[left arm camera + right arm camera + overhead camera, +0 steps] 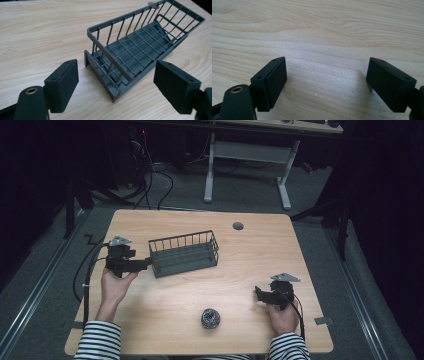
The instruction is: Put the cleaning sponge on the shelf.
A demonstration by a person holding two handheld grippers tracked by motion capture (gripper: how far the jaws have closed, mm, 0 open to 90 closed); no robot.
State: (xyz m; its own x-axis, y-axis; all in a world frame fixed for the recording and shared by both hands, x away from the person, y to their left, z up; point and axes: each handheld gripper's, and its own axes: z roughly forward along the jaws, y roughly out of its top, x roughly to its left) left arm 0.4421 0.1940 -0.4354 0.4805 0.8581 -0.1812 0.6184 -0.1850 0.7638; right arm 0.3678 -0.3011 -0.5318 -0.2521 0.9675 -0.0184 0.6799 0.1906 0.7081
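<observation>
A dark grey wire basket (pixel 184 254) stands empty on the wooden table (pixel 250 250), left of centre. My left gripper (pixel 145 264) points at the basket's left end. In the left gripper view, the basket (pixel 140 47) lies just ahead of the left gripper (pixel 117 82), whose wide-apart pads touch nothing. My right gripper (pixel 258 293) sits near the table's front right and faces left. In the right gripper view, the right gripper (pixel 327 82) is open over bare wood. A small dark round ball (pixel 210 318) rests near the front edge, between the two hands.
A round cable hole (pixel 238 226) sits in the tabletop behind the basket. A white desk frame (pixel 210 170) stands on the floor beyond the table. Cables trail off the table's left side (pixel 85 275). A strip of tape (pixel 323 320) marks the front right corner.
</observation>
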